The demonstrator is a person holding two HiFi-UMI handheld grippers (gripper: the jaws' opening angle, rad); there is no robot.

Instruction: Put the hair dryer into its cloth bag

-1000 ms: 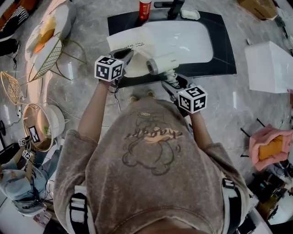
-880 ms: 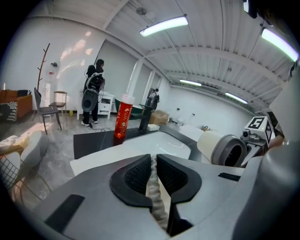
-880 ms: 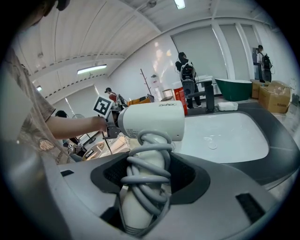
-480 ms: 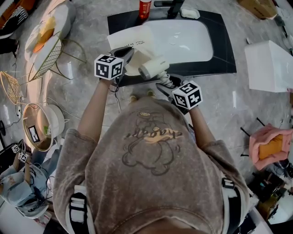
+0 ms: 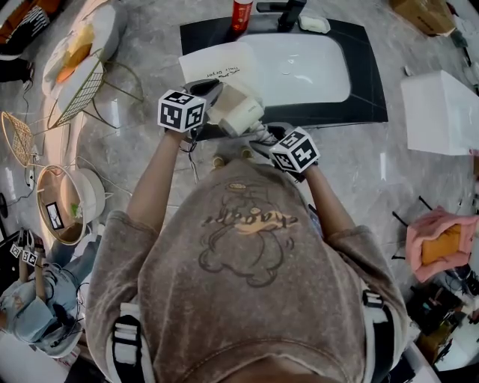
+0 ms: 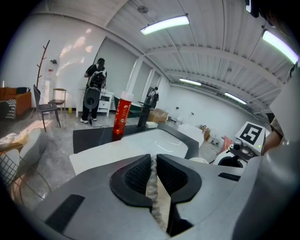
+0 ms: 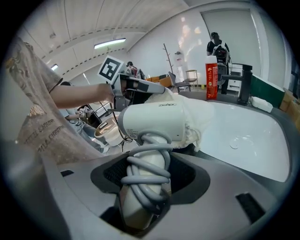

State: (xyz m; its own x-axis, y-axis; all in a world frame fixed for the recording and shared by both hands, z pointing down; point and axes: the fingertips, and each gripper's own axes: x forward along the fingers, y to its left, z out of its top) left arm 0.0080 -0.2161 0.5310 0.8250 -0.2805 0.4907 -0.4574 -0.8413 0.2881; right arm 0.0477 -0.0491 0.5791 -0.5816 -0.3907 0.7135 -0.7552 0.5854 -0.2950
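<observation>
Pinching the rim of the cloth bag (image 6: 156, 199), the left gripper (image 6: 153, 164) has its fingers clenched on it. The right gripper (image 7: 149, 173) fingers grasp the hair dryer (image 7: 157, 119) by its cord-wrapped handle. The barrel lies just beyond them, nose inside the bag's mouth.

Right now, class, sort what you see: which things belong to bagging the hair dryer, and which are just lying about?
In the job:
- dryer
- bag
- left hand-held gripper, shut on the bag
- right hand-held gripper, shut on the dryer's handle

Lying about:
- red bottle
- tap
- sink
- white box
</observation>
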